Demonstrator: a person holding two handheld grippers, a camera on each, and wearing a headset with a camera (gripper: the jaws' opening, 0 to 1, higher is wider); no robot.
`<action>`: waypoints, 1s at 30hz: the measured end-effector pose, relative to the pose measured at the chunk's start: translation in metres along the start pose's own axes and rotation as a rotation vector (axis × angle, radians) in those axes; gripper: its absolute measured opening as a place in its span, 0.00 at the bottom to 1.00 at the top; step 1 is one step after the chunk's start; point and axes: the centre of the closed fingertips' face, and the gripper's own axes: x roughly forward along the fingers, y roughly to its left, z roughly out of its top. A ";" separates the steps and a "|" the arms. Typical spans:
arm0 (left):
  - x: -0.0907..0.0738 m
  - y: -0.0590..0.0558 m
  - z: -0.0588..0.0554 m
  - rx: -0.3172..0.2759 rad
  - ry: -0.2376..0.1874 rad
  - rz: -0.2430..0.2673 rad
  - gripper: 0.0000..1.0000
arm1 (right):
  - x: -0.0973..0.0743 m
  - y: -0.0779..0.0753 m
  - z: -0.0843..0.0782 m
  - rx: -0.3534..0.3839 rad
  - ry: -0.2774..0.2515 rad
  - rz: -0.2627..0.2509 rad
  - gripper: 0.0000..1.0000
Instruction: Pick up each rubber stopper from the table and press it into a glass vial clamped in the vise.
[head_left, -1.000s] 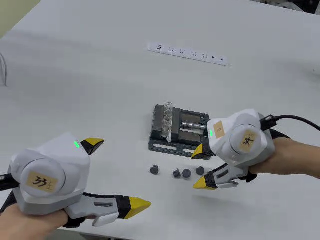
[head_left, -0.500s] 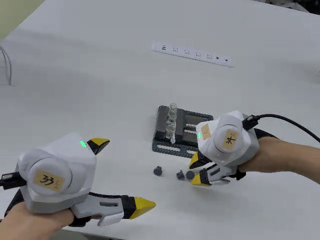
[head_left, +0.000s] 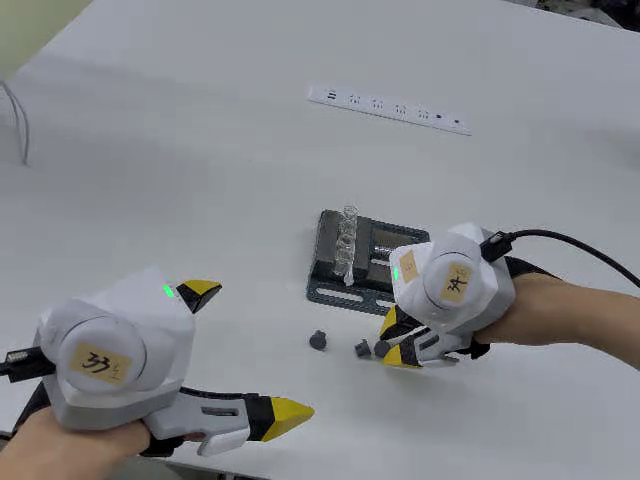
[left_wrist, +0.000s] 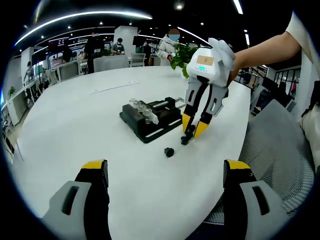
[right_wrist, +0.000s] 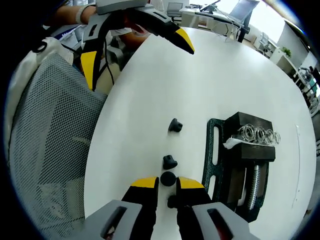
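Right gripper (right_wrist: 167, 183) pinching rubber stopper (right_wrist: 172, 201), its axis hidden, left gripper (left_wrist: 166, 165) wide open, vials (right_wrist: 257, 134) upright

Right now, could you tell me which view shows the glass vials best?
The right gripper view: it looks down on the glass vials, so their mouths show side by side in the vise. The head view sees the row overlapping, nearly end-on; the left gripper view shows them small, from the side.
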 end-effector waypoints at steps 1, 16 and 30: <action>0.000 0.000 0.000 -0.001 0.000 0.000 0.95 | 0.000 -0.001 0.000 0.000 0.001 -0.001 0.10; -0.002 0.000 -0.001 -0.015 -0.006 0.002 0.95 | -0.001 0.000 -0.001 -0.017 0.015 0.004 0.09; -0.001 0.000 -0.003 -0.019 -0.005 0.000 0.94 | -0.001 -0.001 -0.001 -0.010 0.015 0.016 0.09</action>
